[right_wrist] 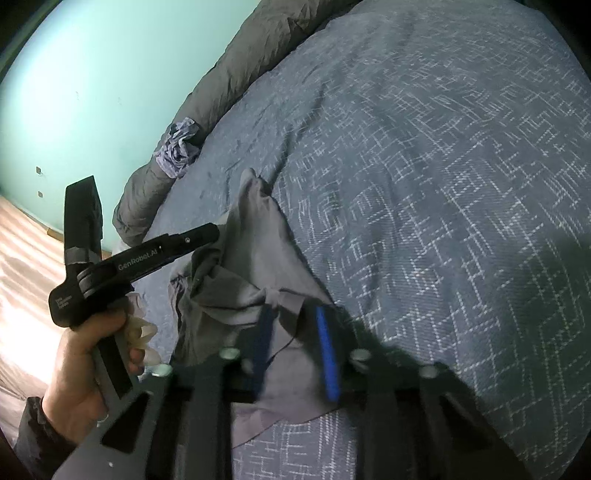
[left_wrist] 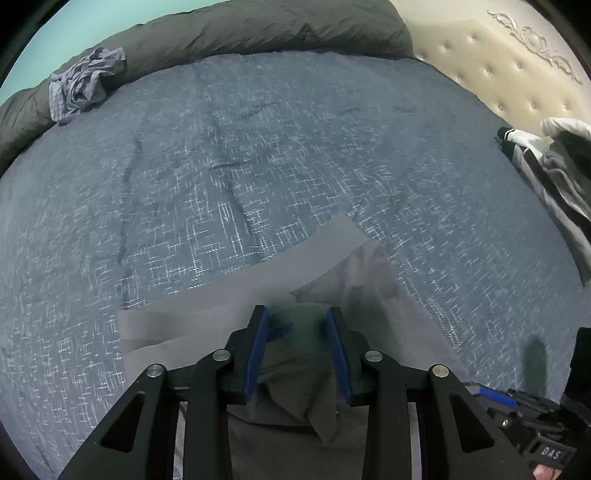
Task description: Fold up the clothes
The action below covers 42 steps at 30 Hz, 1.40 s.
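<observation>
A grey garment (left_wrist: 258,295) lies partly bunched on the blue patterned bedspread (left_wrist: 258,155). My left gripper (left_wrist: 297,314) has its blue-padded jaws parted with a dark fold of the garment between them. In the right wrist view the same garment (right_wrist: 255,258) is lifted and crumpled. The left gripper (right_wrist: 216,232) reaches into its left side there. My right gripper (right_wrist: 293,314) has its jaws parted around the garment's near edge. Whether either pad presses the cloth is not clear.
A crumpled blue-grey cloth (left_wrist: 85,86) lies at the far left against a rolled grey duvet (left_wrist: 258,29). A black-and-white striped garment (left_wrist: 546,173) lies at the right by the padded headboard (left_wrist: 509,66). A teal wall (right_wrist: 92,74) and wooden floor (right_wrist: 26,258) lie left.
</observation>
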Each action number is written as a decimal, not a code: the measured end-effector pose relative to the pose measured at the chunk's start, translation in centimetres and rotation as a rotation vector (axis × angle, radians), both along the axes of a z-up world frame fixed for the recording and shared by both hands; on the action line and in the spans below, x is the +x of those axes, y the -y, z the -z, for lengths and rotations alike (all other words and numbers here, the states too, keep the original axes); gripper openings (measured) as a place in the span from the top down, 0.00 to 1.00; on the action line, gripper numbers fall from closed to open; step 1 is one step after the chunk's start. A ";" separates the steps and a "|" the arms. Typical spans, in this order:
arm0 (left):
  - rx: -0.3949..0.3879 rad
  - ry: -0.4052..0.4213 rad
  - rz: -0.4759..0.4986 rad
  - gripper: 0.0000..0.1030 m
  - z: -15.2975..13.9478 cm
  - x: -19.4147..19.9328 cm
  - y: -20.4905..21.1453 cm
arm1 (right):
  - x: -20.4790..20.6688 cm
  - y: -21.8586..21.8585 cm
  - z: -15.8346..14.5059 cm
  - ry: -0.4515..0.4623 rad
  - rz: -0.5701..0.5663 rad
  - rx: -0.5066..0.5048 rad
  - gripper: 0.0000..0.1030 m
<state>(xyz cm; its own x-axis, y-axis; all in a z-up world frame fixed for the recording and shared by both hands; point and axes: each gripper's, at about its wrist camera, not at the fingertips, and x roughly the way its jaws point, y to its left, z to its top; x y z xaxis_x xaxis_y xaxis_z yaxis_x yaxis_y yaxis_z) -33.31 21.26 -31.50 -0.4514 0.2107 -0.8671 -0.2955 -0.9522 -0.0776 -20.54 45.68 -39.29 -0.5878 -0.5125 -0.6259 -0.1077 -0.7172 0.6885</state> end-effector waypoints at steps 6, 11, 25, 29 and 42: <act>0.009 -0.028 -0.005 0.86 -0.5 0.3 0.4 | 0.2 0.0 -0.6 -0.023 -0.012 0.011 0.96; 0.053 -0.081 -0.042 0.89 -2.1 0.6 1.6 | 0.4 -0.1 -1.3 -0.046 -0.008 0.002 0.98; 0.100 -0.168 -0.067 0.89 -6.7 0.3 2.6 | 4.7 -0.8 -6.4 -0.152 -0.017 -0.026 0.99; 0.083 -0.160 -0.037 0.89 -6.5 -0.4 1.1 | 5.0 -1.8 -5.9 -0.163 0.010 -0.027 1.00; 0.089 -0.148 -0.040 0.89 -5.9 -0.4 1.6 | 1.3 -0.2 -4.3 -0.063 -0.017 0.024 0.64</act>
